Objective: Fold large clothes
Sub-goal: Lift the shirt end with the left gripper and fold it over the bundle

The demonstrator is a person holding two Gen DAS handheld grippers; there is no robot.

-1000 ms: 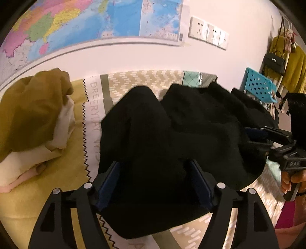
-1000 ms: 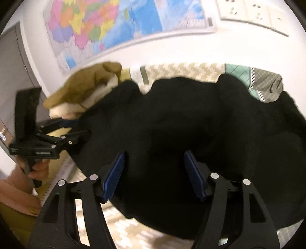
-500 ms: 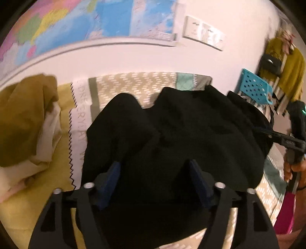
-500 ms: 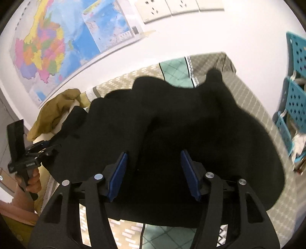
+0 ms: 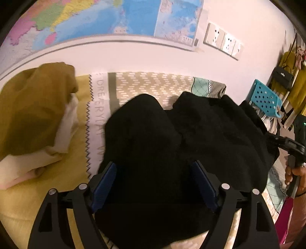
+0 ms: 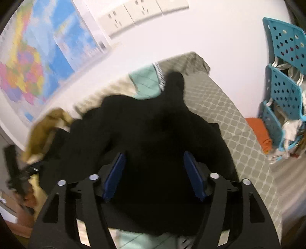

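**Black Garment on Bed, Both Grippers Spread Above It**

While one black garment (image 5: 200,138) lies bunched across the patterned bedspread (image 5: 153,84), the two grippers sit over its near edge. The garment occupies the middle of the bed, with a narrow part of it reaching toward the far wall in the right wrist view (image 6: 175,80).

1. Left gripper (image 5: 153,172): two blue pads (image 5: 104,182) stand wide apart and have just been opening. Black fabric fills the gap between them, but the pads do not press on it; the fingers are released.
2. Right gripper (image 6: 154,169): two blue pads (image 6: 194,176) also stand apart and have just been opening. Fabric lies below and between them, with no pinch visible; the fingers are released. This gripper also shows at the right edge of the left wrist view, held by a hand (image 5: 294,173).

Surroundings, counted:
- One pile of mustard and cream clothes (image 5: 36,115) sits to the left of the garment, on the yellow part of the bedspread, apart from the black fabric.
- One wall map (image 5: 107,17) hangs on the far wall.
- Three wall sockets (image 6: 141,13) sit in a row beside the map.
- Teal perforated baskets (image 6: 283,93) stand stacked to the right of the bed; at least three tiers are visible.
- One orange folded item (image 6: 260,134) lies at the foot of the baskets.
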